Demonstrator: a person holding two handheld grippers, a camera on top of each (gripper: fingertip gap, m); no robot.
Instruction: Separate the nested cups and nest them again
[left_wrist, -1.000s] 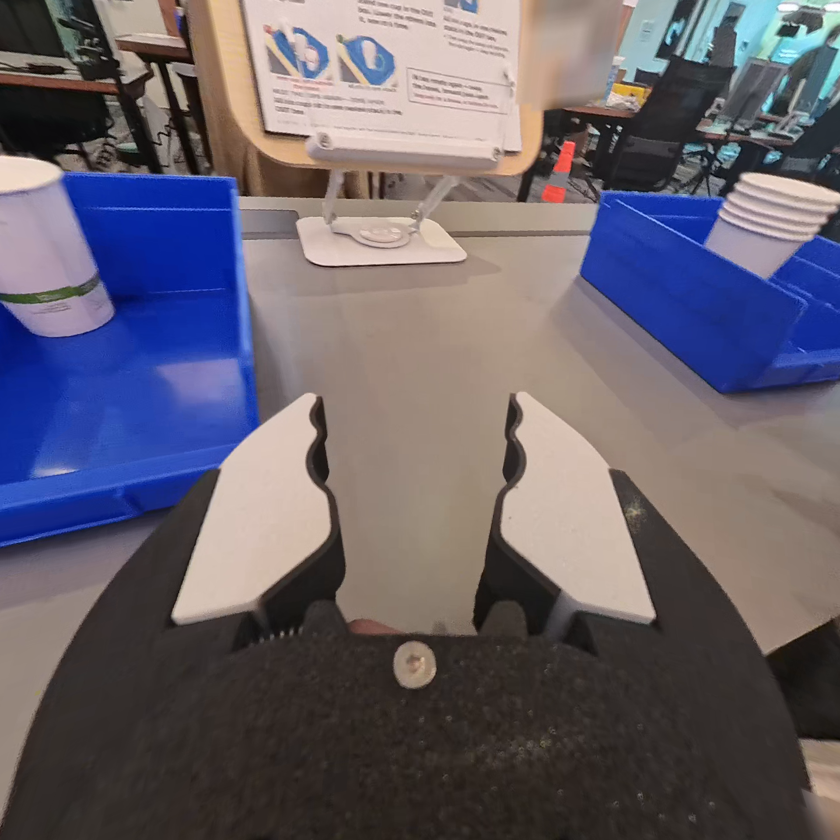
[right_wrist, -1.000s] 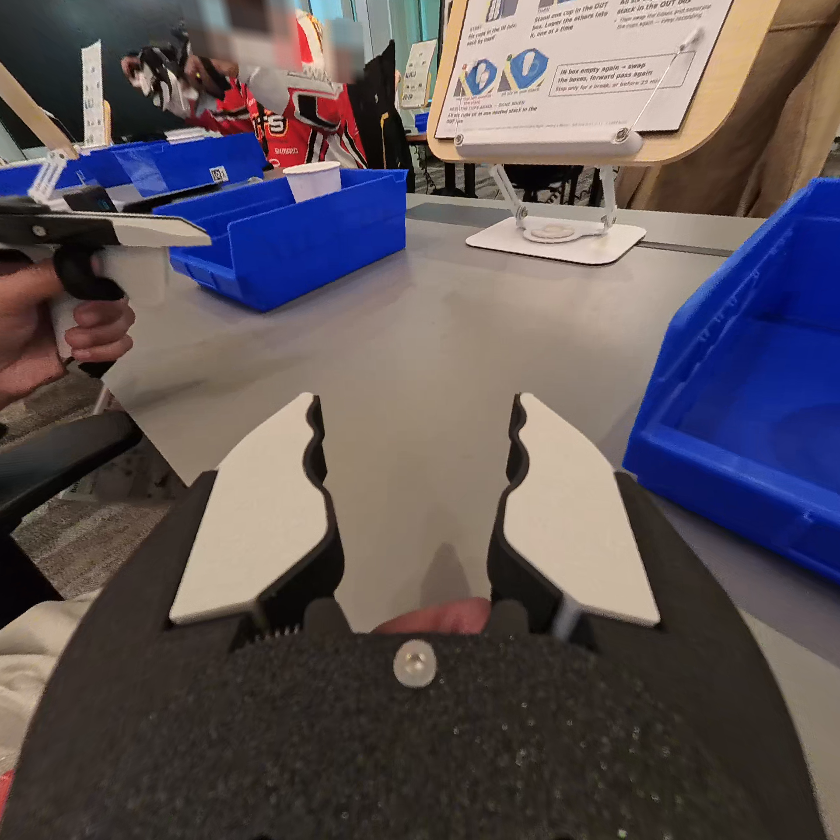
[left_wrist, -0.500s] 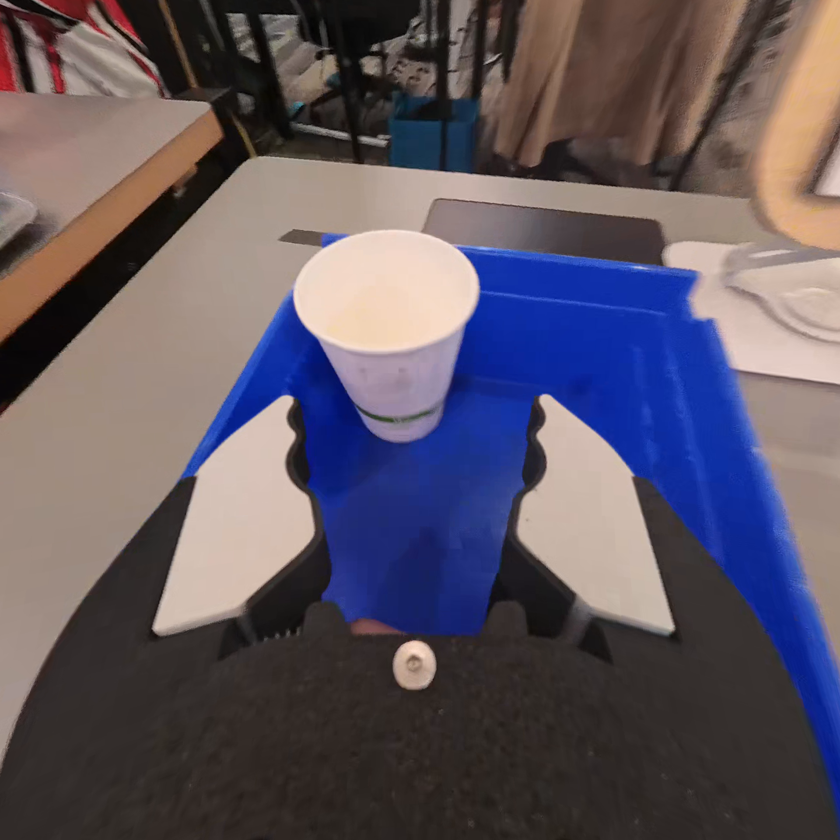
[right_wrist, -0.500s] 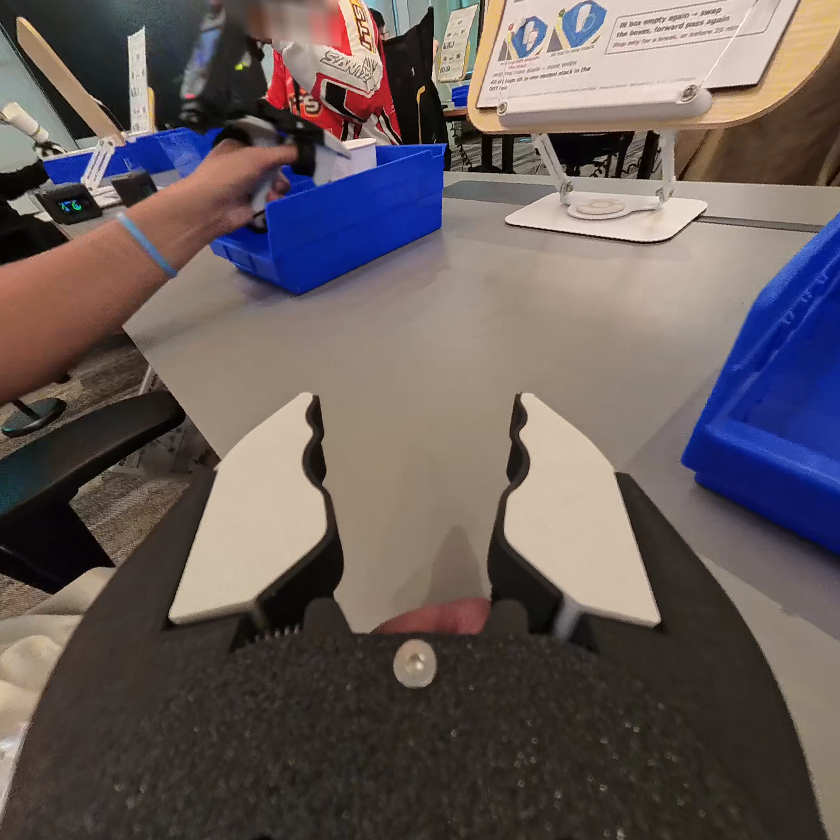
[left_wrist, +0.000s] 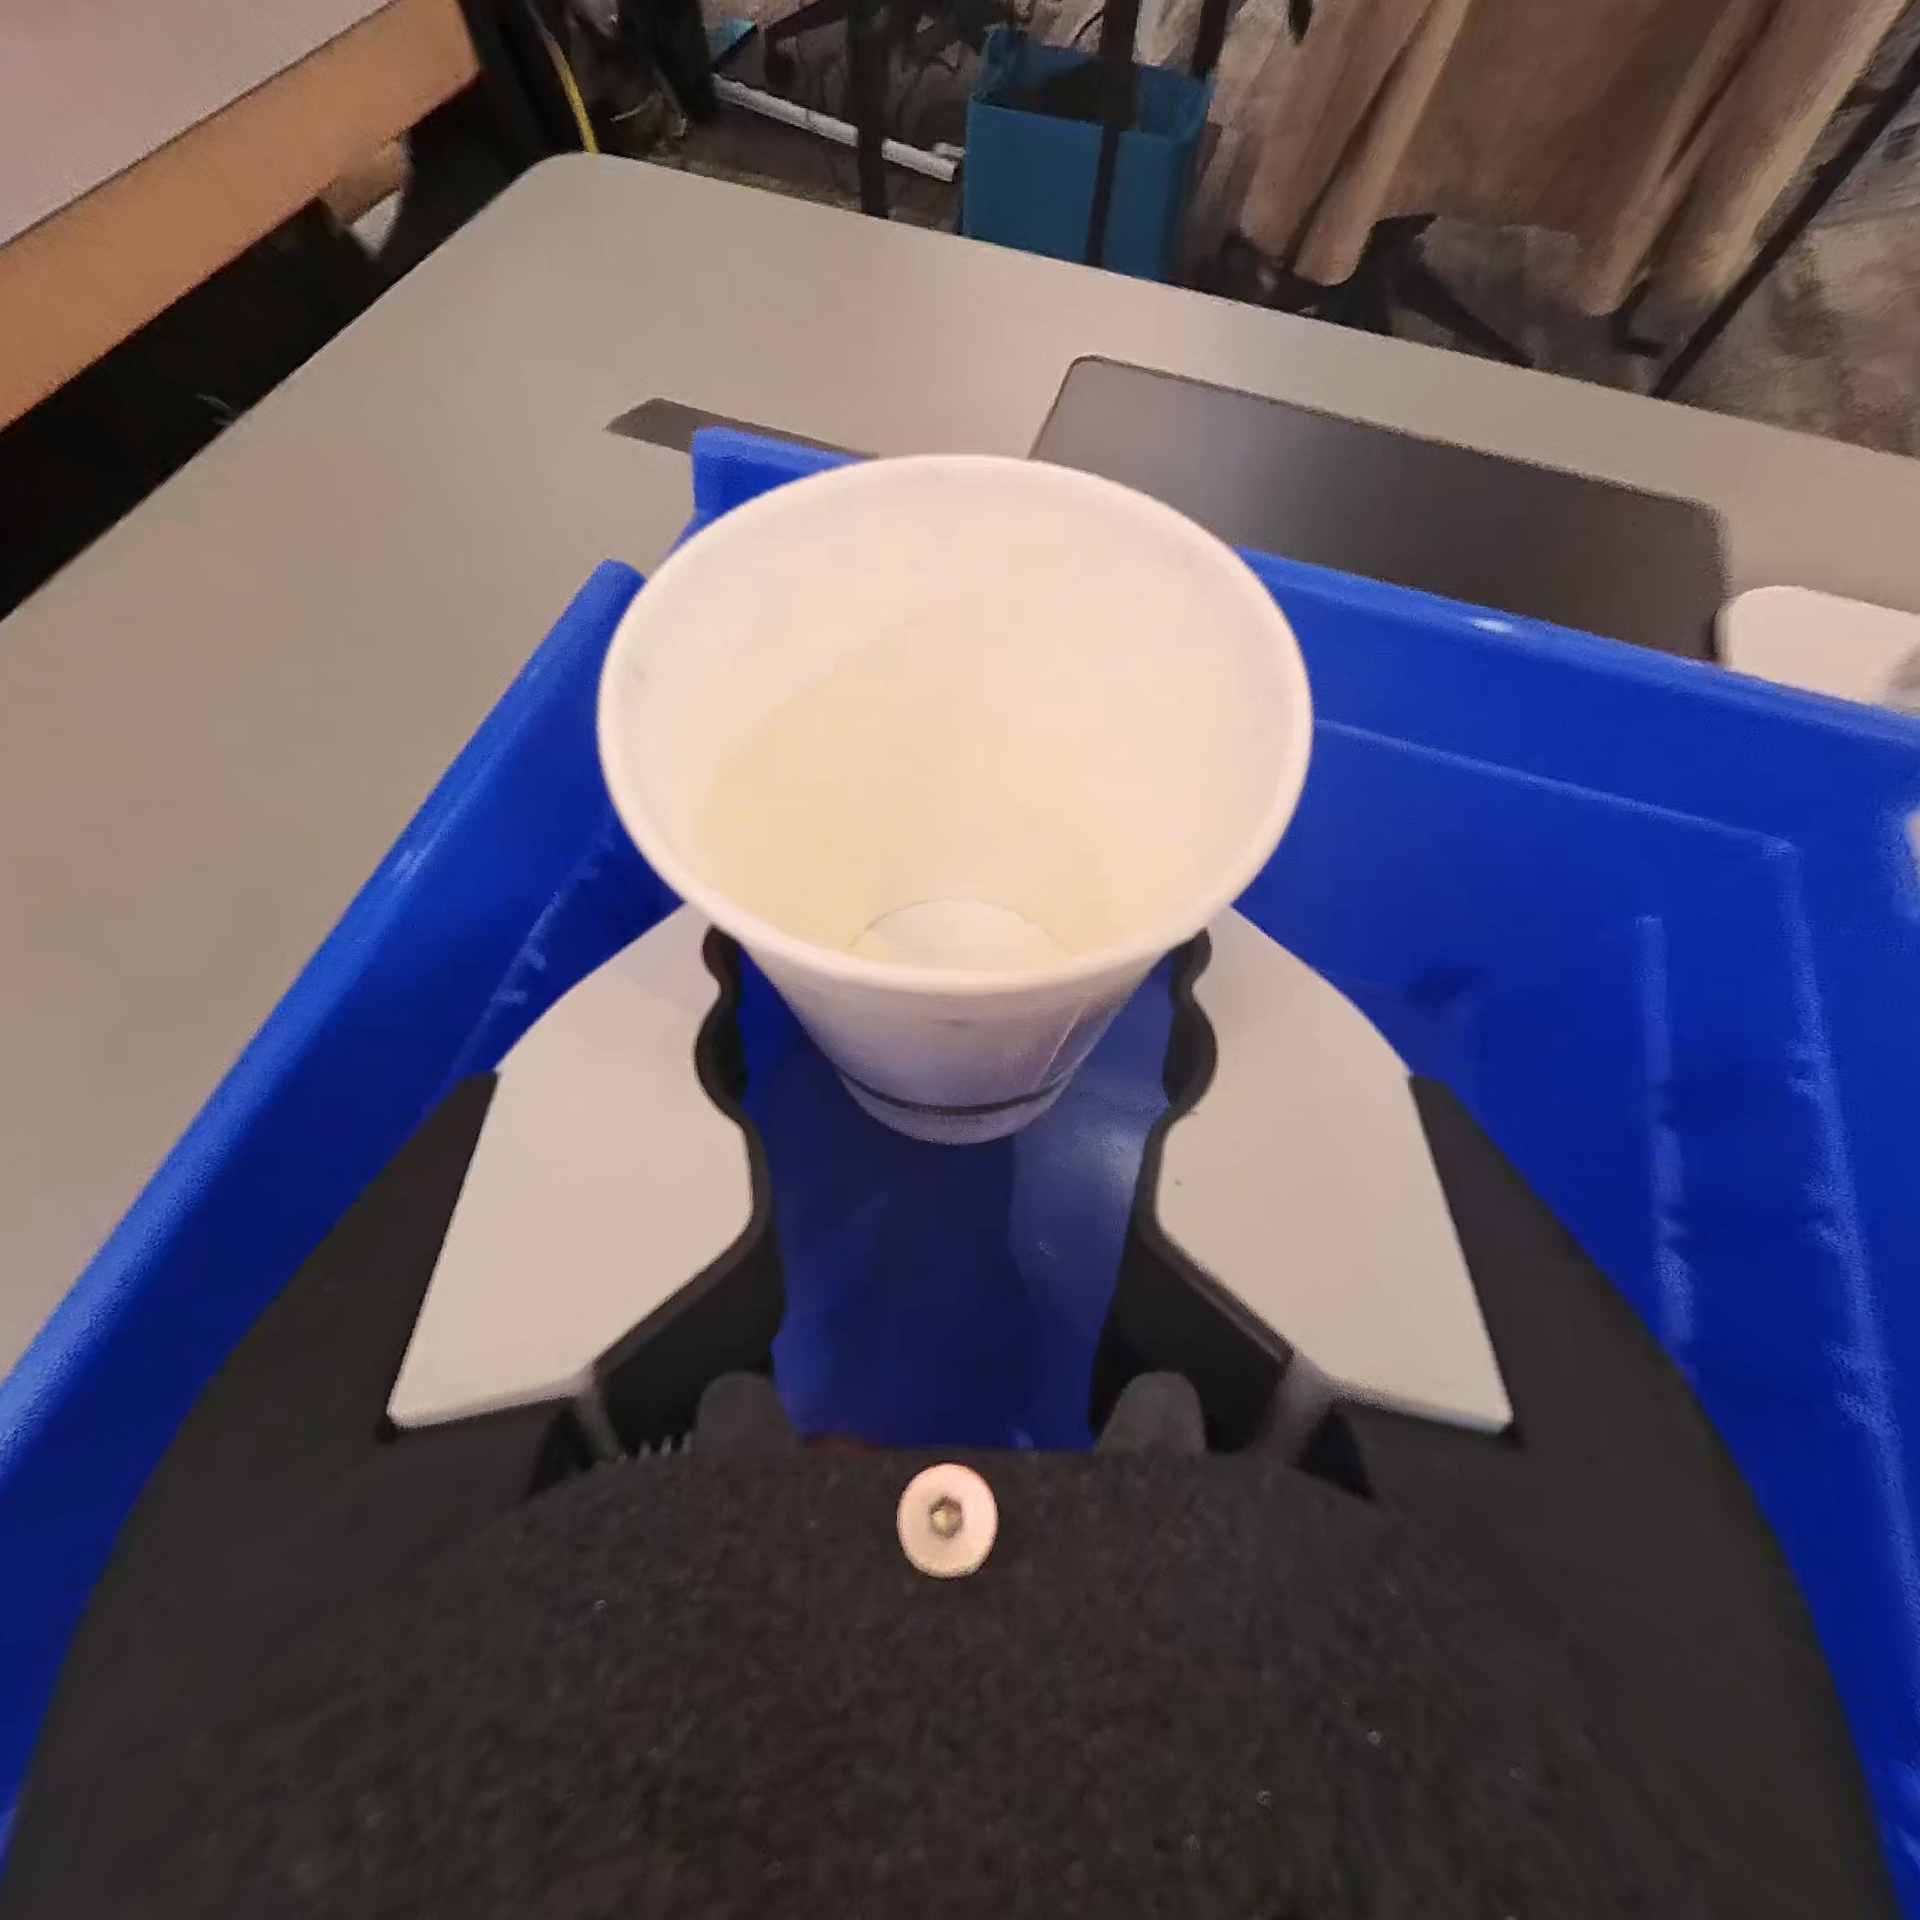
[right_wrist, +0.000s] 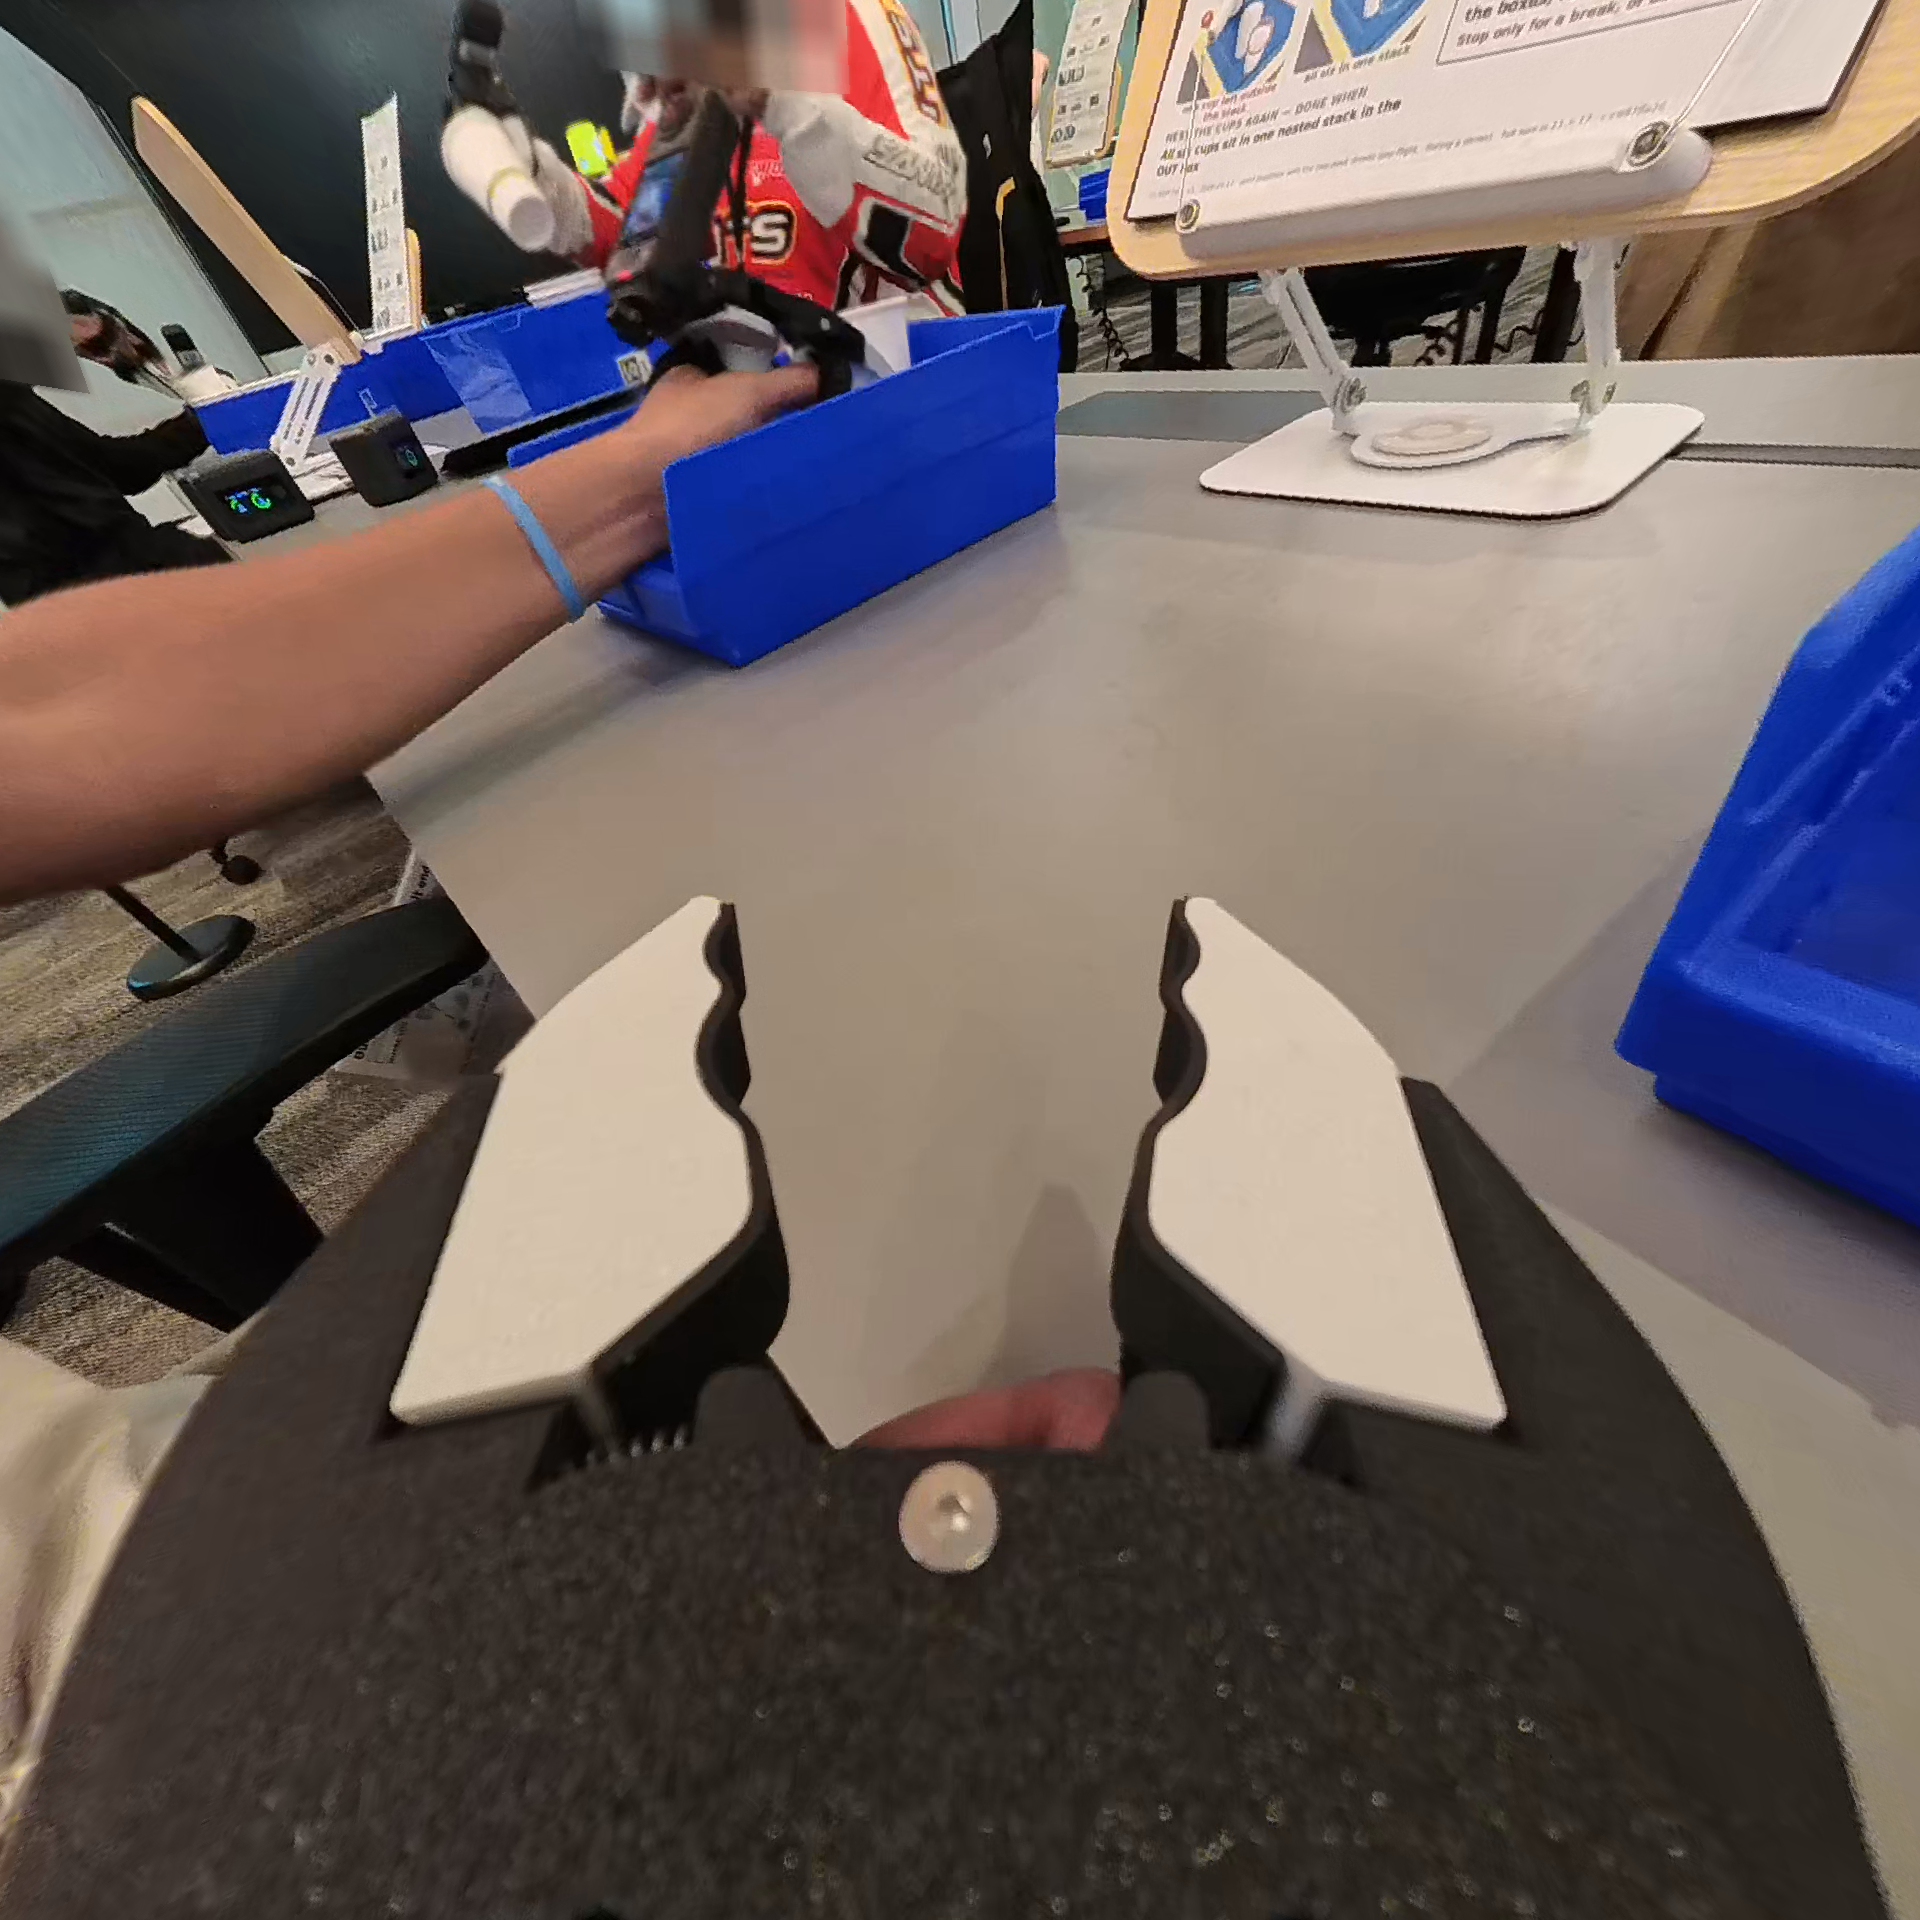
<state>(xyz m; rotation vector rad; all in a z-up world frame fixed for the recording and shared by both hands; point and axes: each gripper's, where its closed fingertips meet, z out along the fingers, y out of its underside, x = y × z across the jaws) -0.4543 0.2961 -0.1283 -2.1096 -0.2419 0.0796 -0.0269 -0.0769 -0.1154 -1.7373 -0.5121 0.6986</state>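
We are holding the left gripper open around the cup at 12 o'clock in the bin; our right gripper is hovering open, empty.

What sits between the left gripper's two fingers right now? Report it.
In the left wrist view, the lower part of the white paper cup stands between the open left gripper fingers, on the blue bin floor. The fingers are not yet closed on it.

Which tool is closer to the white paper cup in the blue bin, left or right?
Left. The left tool is open inside the blue bin, its fingers flanking the paper cup. The right tool hangs open above bare table, well away.
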